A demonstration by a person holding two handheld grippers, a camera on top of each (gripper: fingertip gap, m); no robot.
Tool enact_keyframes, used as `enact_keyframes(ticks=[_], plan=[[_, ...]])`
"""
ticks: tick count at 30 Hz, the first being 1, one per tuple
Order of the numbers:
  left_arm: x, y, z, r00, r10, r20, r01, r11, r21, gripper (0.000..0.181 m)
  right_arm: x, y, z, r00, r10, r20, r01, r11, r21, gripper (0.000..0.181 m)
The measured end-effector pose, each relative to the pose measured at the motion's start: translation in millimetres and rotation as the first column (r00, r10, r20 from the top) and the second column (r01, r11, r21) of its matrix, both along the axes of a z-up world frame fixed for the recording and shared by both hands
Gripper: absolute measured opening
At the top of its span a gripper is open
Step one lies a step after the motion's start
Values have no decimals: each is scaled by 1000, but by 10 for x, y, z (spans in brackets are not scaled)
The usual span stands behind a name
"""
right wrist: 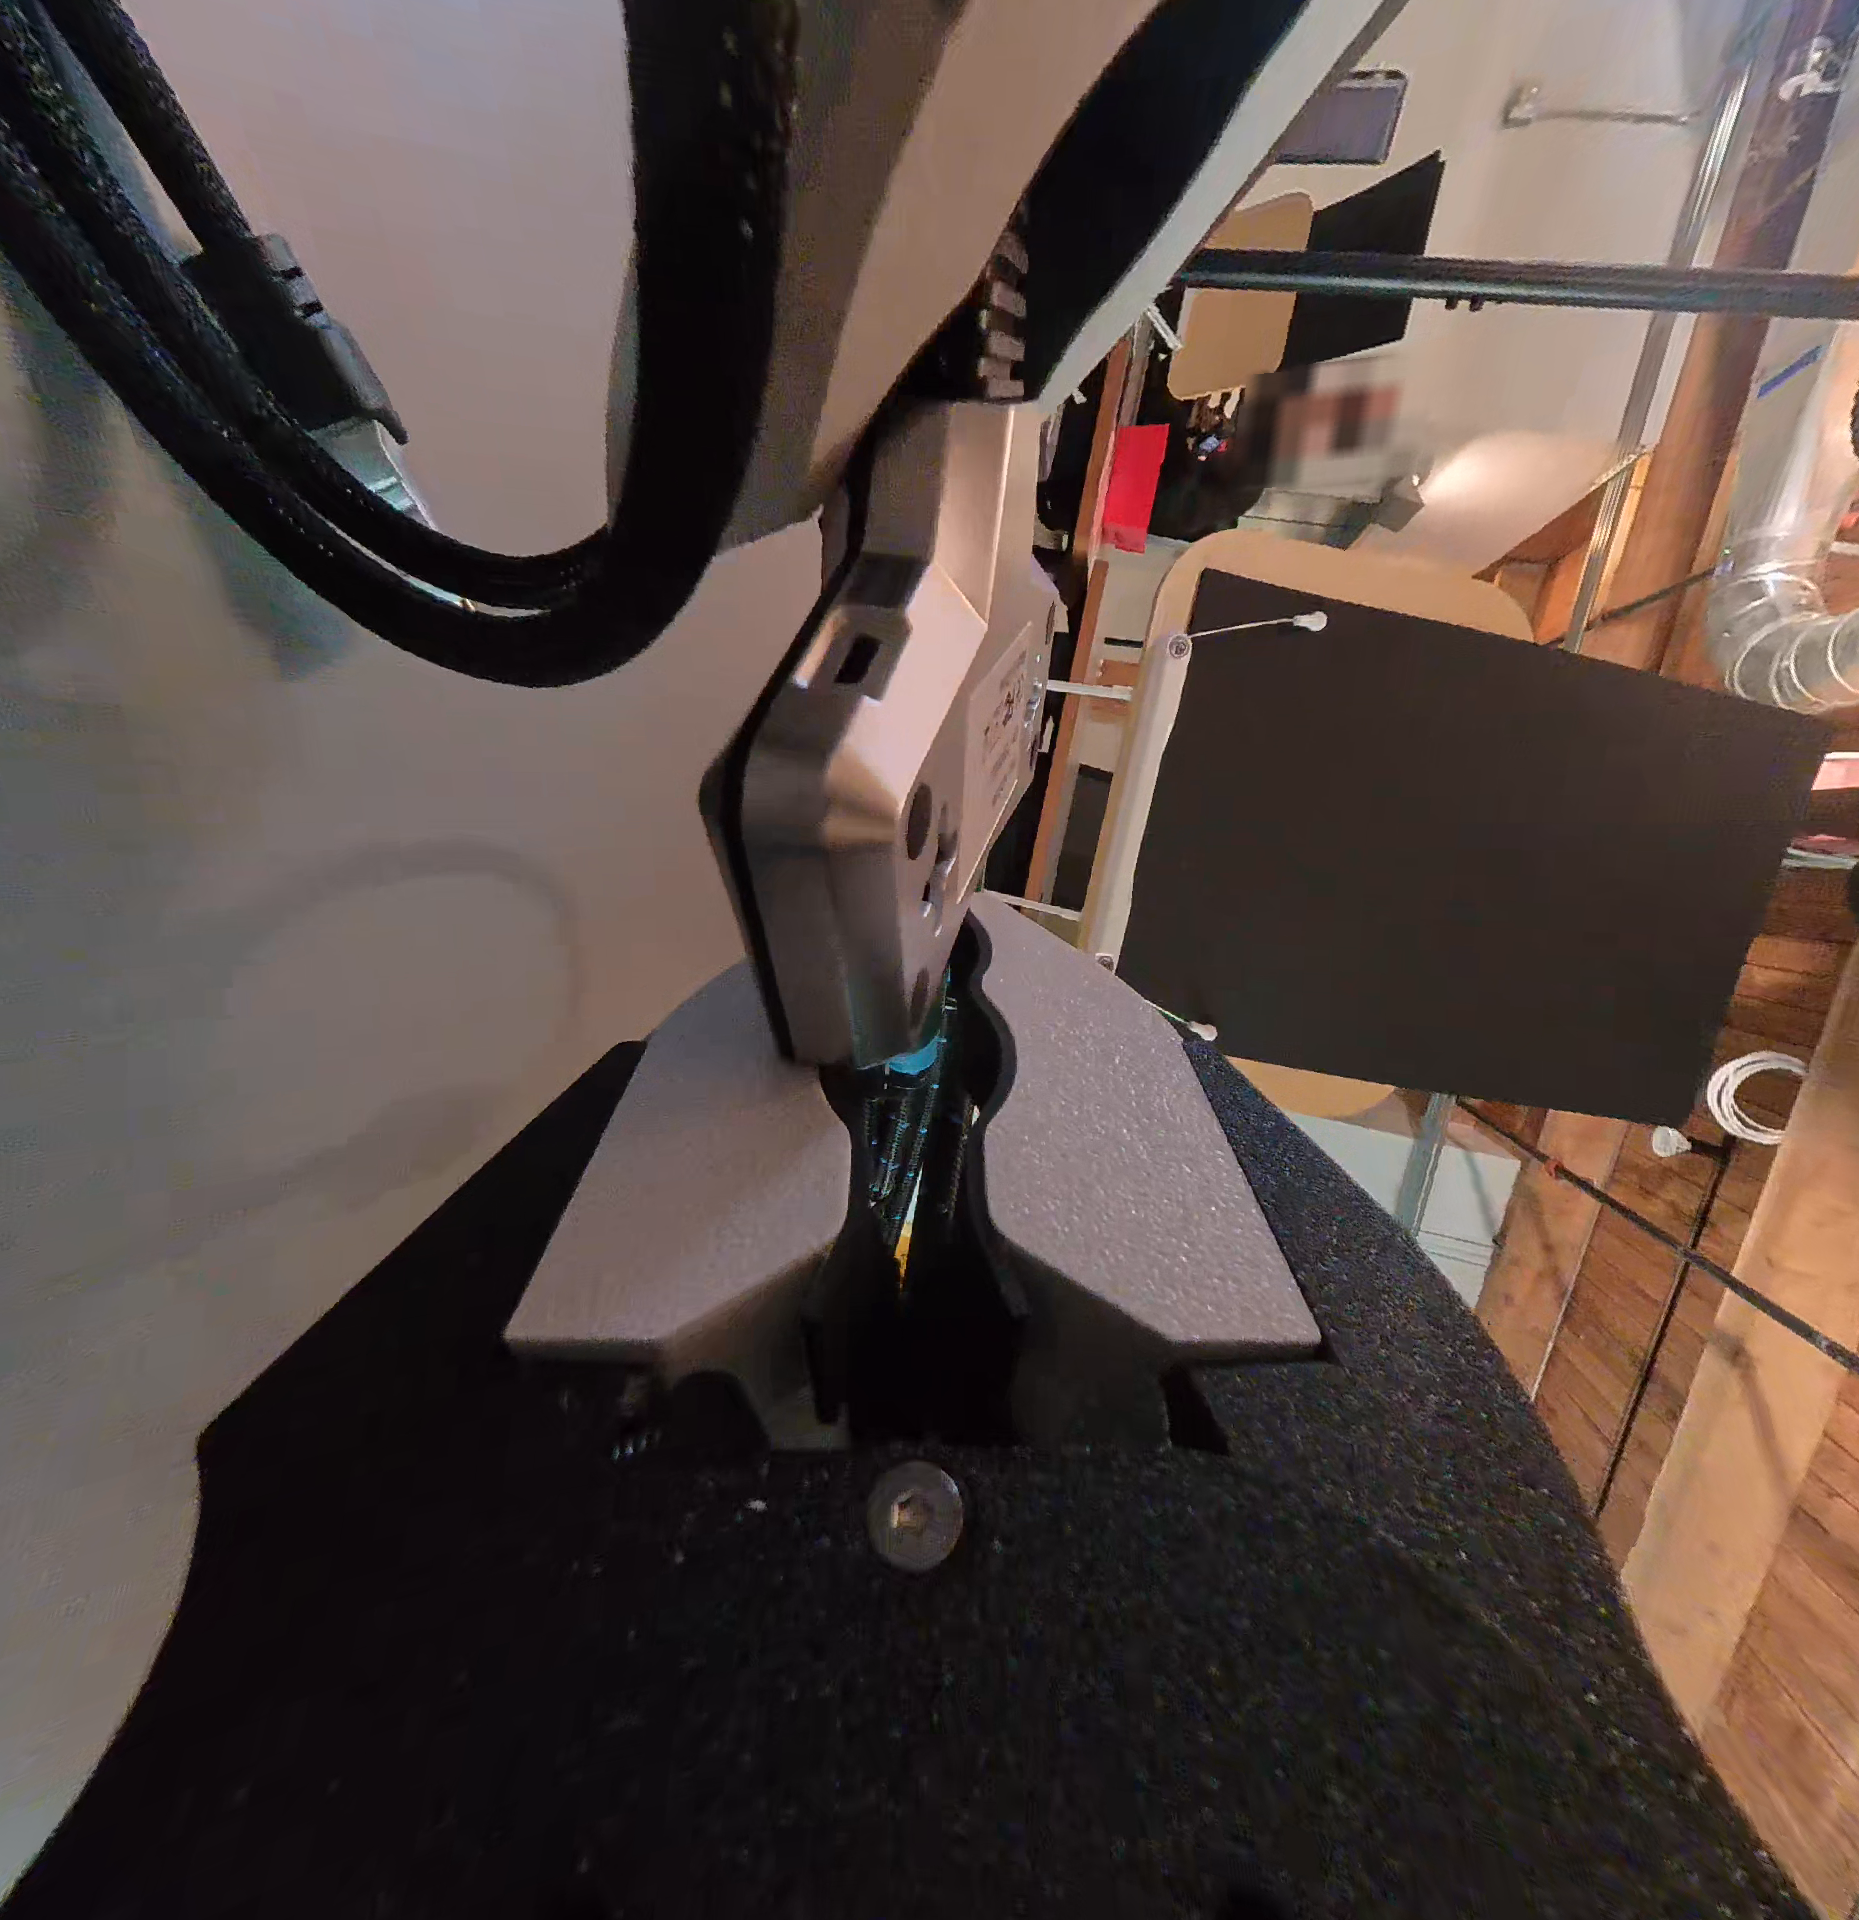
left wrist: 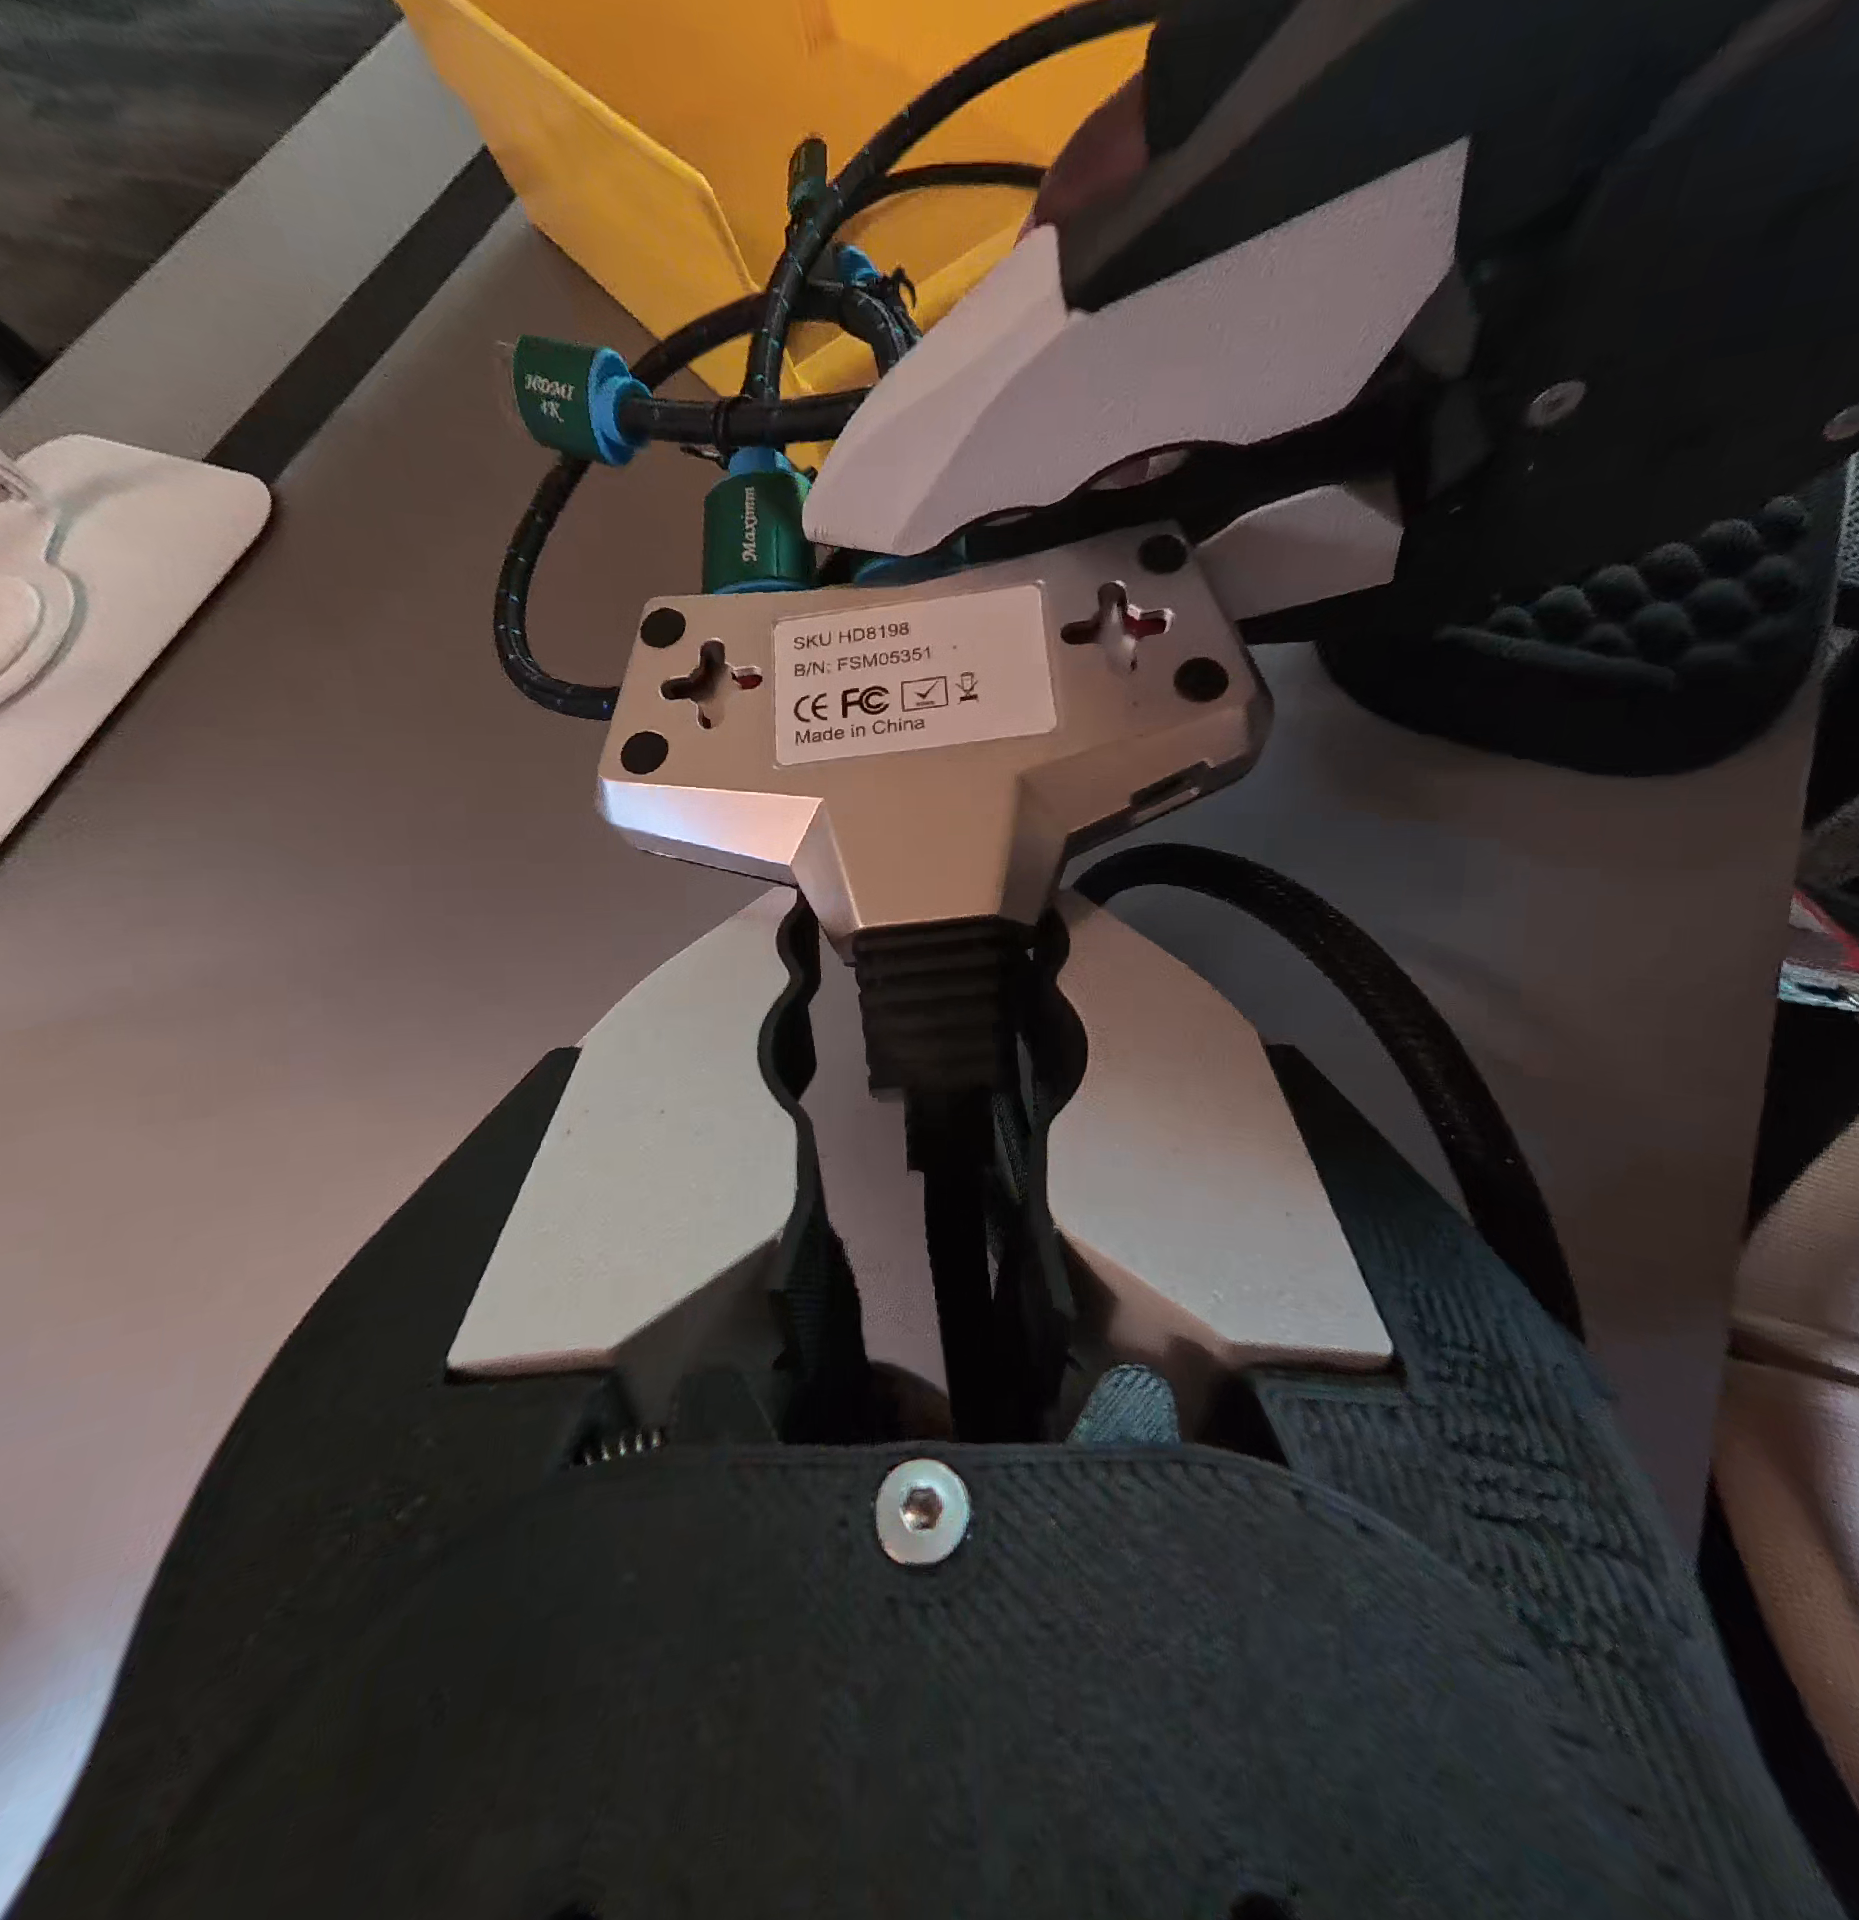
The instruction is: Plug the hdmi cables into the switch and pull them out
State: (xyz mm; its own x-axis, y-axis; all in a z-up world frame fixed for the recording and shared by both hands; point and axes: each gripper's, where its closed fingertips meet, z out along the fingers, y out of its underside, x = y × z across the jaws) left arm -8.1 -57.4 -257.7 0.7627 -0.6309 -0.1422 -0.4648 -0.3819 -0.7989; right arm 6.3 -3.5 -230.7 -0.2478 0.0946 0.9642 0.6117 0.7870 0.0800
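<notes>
1. Nearest in the left wrist view, the left tool (left wrist: 930, 997) is closed down on the black ribbed strain relief (left wrist: 930, 1003) at the stem of the switch (left wrist: 920, 748), with the switch's own black cable running back between its fingers. The grip looks firm, and the switch is held up off the desk (left wrist: 281, 935), underside and white label facing up.

2. The switch is a silver T-shaped box. On its far edge, one green HDMI plug (left wrist: 750, 530) with a blue collar sits seated in a port.

3. Beside that plug, the right tool (left wrist: 904, 530) comes in from the upper right. In the right wrist view its fingers are nearly together around a blue-collared plug (right wrist: 920, 1060) right at the switch's port edge (right wrist: 863, 935). I cannot tell whether that plug is fully home or partly out.

4. Slightly farther off, a third green plug (left wrist: 561, 400) lies loose on the desk, joined to nothing, its braided cable looping back among the others.

5. Behind the cables stands a yellow folded thing (left wrist: 644, 156), and at the far left a pale coaster (left wrist: 125, 540) with a clear glass base on it.

6. My reading: the job is midway. One cable is in, a second is at the port in the right tool, and at least one lies free. Pulling all of them out remains to be done.
</notes>
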Motion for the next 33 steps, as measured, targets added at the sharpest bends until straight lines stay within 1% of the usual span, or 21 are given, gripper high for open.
enact_keyframes(ticks=[3,4,7,8,9,10,11,12,14,15,17,18,20,21,23,25,27,29,30,31,33], plan=[[29,-19,-18,999,25,28,-26,999,20,38,9,0,-71,999,34,-32,-37,996,-78,12],[25,-36,-39,999,36,12,-36,999,19,37,0,-6,-117,997,53,-53,-59,991,-120,12],[-5,-83,-73,998,47,-32,-46,998,32,34,-19,-20,-196,989,85,-117,-102,983,-152,13],[-30,-114,-88,998,44,-48,-43,999,23,31,-7,-10,-247,990,70,-122,-93,975,-202,13],[-65,-160,-101,998,31,-62,-31,999,10,25,42,64,-325,995,18,-98,-42,969,-243,12],[-87,-214,-98,999,11,-53,-11,1000,-1,21,115,153,-409,998,-1,-63,-15,967,-254,12],[-95,-261,-89,1000,-3,-22,3,1000,-14,20,158,149,-393,995,15,-98,-40,965,-259,12],[-109,-293,-76,1000,-11,6,11,1000,-21,20,161,72,-355,995,43,-89,-63,970,-236,12],[-168,-313,-45,999,-7,35,7,1000,-11,19,99,-66,-214,987,64,-144,-99,965,-243,11],[-198,-327,-50,999,-6,42,7,1000,-12,19,133,10,-236,988,35,-149,-75,960,-269,12],[-252,-348,-101,999,2,51,0,1000,-30,19,176,-33,-292,977,112,-181,-171,919,-355,12],[-295,-339,-122,999,15,38,-14,999,-34,20,191,-142,-282,961,163,-222,-246,869,-428,12],[-342,-293,-118,999,30,25,-29,999,-25,20,224,-383,-59,888,237,-395,-430,734,-526,12],[-347,-257,-100,999,37,25,-37,999,-11,20,254,-446,51,855,224,-468,-485,666,-567,12],[-357,-170,-92,999,51,5,-51,998,24,20,352,-582,352,746,199,-635,-635,501,-588,12],[-377,-85,-118,997,73,-4,-73,996,42,20,515,-561,679,626,113,-772,-739,401,-541,12],[-396,-24,-149,996,87,7,-88,994,58,20,716,-529,963,511,24,-859,-826,290,-483,13],[-400,1,-156,995,86,41,-89,993,74,20,894,-511,1165,449,-47,-892,-870,203,-449,12],[-396,2,-151,995,80,59,-85,993,83,20,971,-509,1263,423,-65,-904,-884,188,-427,12],[-392,1,-142,995,74,72,-81,992,94,20,1038,-473,1360,403,-86,-911,-887,208,-412,12],[-385,-5,-121,995,62,81,-72,990,120,20,1149,-351,1548,394,-111,-912,-863,298,-409,12]])
